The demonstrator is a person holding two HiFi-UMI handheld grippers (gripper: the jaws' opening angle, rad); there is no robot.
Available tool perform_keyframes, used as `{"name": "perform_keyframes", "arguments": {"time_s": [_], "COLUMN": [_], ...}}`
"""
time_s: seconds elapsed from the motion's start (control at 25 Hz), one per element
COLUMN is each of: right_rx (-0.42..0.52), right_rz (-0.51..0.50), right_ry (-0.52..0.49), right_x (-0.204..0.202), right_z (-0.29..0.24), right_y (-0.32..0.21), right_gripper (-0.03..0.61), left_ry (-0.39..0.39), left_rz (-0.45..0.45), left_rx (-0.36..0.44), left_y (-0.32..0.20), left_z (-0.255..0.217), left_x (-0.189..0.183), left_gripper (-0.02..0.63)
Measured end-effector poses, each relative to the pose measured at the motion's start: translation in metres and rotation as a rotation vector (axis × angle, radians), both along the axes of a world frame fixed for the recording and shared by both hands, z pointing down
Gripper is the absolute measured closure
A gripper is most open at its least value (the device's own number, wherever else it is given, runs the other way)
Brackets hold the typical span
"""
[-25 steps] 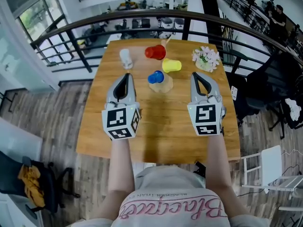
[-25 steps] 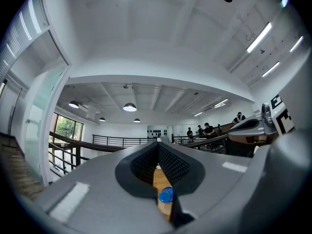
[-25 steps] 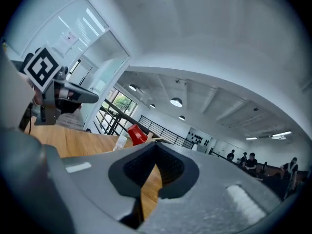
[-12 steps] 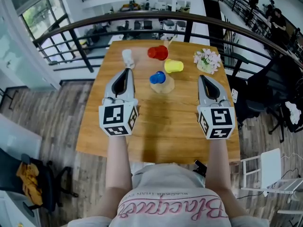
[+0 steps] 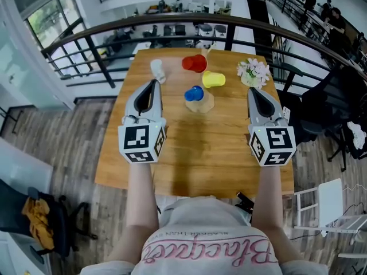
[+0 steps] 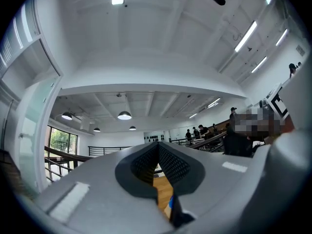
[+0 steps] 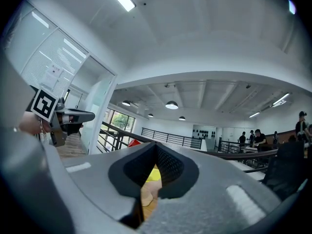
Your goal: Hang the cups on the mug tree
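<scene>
The tabletop point(image 5: 143, 171) is a square slab of warm, honey-coloured wood with a smooth, faintly glossy finish. It stands on an upper gallery, right against a dark curved railing point(image 5: 172, 24) of thick tube over thin black bars. Grey-brown plank flooring point(image 5: 40, 136) runs along the left, a big window point(image 5: 46, 19) shows green outside, and people point(image 5: 330, 10) sit at desks off in the far right corner. A white folding chair point(image 5: 328, 202) stands at the near right. Toward the far half of the tabletop is the mug tree point(image 5: 202, 103), pale bare wood with a round base and a slim post. A blue cup point(image 5: 194, 93), a yellow cup point(image 5: 213, 79) and a red cup point(image 5: 195, 63) cluster along it, all smooth bright plastic. From here I cannot tell for sure which pegs carry them. A white cup point(image 5: 156, 69) is well apart to the left, by itself on the wood. A small pot of pale pink and white flowers point(image 5: 253, 70) sits near the far right corner. The left gripper point(image 5: 152, 83) and right gripper point(image 5: 253, 90) hover on either side of the tree, grey moulded shells with black ribbed pads. Both sets of jaws are pressed together with nothing between them.
</scene>
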State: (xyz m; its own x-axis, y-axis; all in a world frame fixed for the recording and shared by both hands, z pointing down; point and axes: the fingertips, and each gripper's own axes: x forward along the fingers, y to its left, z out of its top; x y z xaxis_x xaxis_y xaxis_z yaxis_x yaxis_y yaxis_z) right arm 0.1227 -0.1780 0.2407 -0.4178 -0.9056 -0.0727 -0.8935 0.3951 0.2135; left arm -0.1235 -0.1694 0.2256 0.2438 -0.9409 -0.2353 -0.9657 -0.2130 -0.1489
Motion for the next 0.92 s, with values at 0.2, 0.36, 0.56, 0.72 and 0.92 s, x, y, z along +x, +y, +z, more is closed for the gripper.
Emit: {"name": "perform_keyframes", "arguments": {"time_s": [0.2,0.36,0.56,0.72,0.92], "right_rx": [-0.006,-0.004,-0.012,-0.01,0.001], "right_rz": [0.004,0.001,0.006,0.017,0.021], "right_ry": [0.004,0.01,0.03,0.03,0.028], "right_x": [0.002,0.001,-0.001,0.001,0.003], "right_z": [0.002,0.001,0.002,0.001,-0.005], "right_y": [-0.003,-0.002,-0.004,-0.007,-0.009], "right_gripper": [0.578,0.578,0.578,0.578,0.578], "left_ry": [-0.007,-0.008,-0.024,-0.027,-0.033], "left_rz": [-0.004,-0.004,-0.001,-0.001,-0.005], "left_rx": [0.002,0.001,-0.003,0.007,0.004], "left_y": [-0.003,-0.005,-0.009,-0.014,-0.021], "left_z": [0.0,0.0,0.001,-0.004,-0.007], "left_x": [-0.003,-0.005,-0.006,-0.008,-0.01], "left_gripper": [0.597,0.598,0.597,0.598,0.597]}}
